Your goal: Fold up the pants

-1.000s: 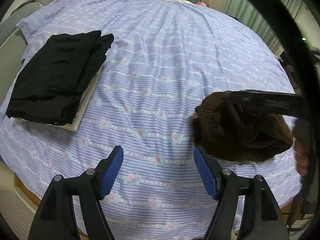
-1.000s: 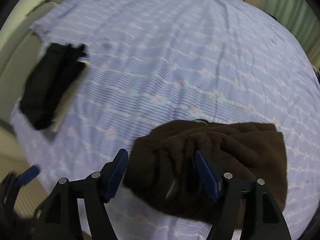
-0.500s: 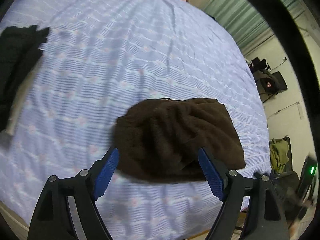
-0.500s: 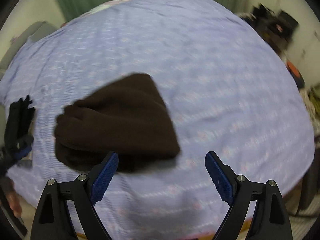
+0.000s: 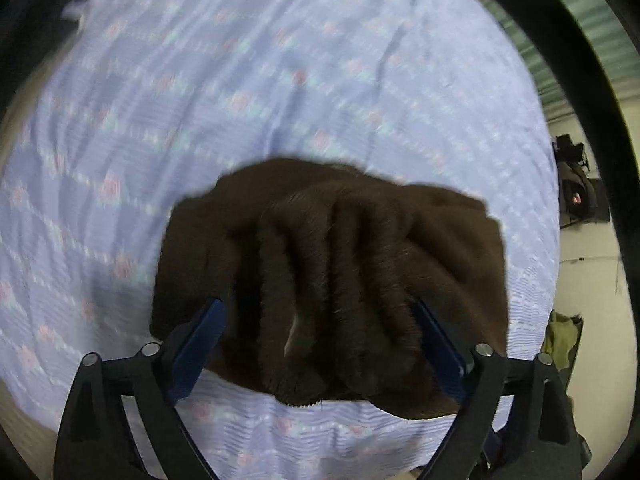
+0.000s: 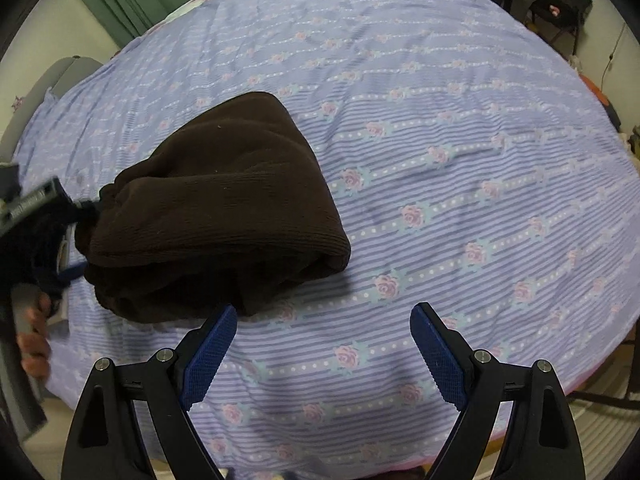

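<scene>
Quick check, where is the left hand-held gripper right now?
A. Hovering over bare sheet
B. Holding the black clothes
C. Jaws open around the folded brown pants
C: the left hand-held gripper has its blue pads spread on either side of the brown pants.

One folded pair of brown pants [image 6: 224, 208]; one floral striped bedsheet [image 6: 460, 168]; two grippers, left gripper [image 5: 320, 344] and right gripper [image 6: 323, 354].

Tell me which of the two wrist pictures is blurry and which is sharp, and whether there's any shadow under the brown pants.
Left wrist view: motion-blurred, the bedsheet roses smeared, though the brown pants between the left claw fingers read fairly clearly. Right wrist view: sharp, with fisheye bending at the edges and a soft shadow beneath the pants' near edge.
</scene>
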Motion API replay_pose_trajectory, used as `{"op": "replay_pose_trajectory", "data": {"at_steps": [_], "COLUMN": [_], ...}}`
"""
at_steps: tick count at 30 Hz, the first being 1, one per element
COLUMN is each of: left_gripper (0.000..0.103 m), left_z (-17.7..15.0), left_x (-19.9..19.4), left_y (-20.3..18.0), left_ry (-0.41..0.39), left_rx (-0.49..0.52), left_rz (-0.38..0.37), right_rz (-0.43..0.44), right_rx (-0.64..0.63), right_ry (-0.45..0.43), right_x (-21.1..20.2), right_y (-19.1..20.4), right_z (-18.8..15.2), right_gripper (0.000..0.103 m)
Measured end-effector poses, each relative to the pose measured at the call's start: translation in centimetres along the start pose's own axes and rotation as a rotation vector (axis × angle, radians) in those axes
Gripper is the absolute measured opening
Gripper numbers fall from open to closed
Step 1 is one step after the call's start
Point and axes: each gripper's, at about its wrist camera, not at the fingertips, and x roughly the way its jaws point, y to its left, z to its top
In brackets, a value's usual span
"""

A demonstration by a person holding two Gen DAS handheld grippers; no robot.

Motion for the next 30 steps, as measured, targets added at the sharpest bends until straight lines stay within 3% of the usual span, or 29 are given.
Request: {"op": "replay_pose_trajectory", "data": {"at_steps": [4, 6, 7, 10, 14, 19, 26, 27, 30], "left_gripper": [0.099, 0.081, 0.062, 0.049, 0.048, 0.047, 0.047, 0.046, 0.046], "left_z": [-0.7, -1.0, -1.1, -1.1, -0.2, 0.8, 1.2, 1.3, 1.0], "left_x": [2.0, 2.3, 2.2, 0.7, -3.9, -8.5, -11.0, -11.1, -10.6], "left_y": [1.9, 2.3, 2.2, 1.6, -1.1, -5.8, -6.3, -6.3, -3.9], "left_ry": [0.089, 0.091, 0.093, 0.083, 0.006, -0.097, -0.151, -0.161, -0.173], "left_rx": [-0.118, -0.147, -0.148, -0.170, -0.165, -0.091, -0.113, -0.102, -0.111], "left_rz": [-0.073, -0.126, -0.153, -0.211, -0.348, -0.436, -0.476, -0.467, -0.414], "right_rz": [-0.003, 0.000, 0.002, 0.035, 0.082, 0.134, 0.033, -0.002, -0.015], "right_rx": [0.003, 0.004, 0.004, -0.001, -0.031, -0.084, -0.131, -0.130, -0.036], "right_ry": [0.020, 0.028, 0.029, 0.021, 0.016, -0.003, -0.050, -0.071, -0.131], "right_x": [1.0, 1.4, 1.5, 1.7, 2.1, 2.7, 4.4, 4.2, 2.4], "right_y": [-0.6, -0.8, -0.8, -0.8, -0.2, 1.6, 3.5, 3.4, 1.4], "right_z": [0.0, 0.0, 0.0, 0.1, 0.5, 2.3, 4.7, 4.8, 4.5], "right_gripper": [0.089, 0.089, 0.089, 0.089, 0.089, 0.089, 0.085, 0.080, 0.079]}}
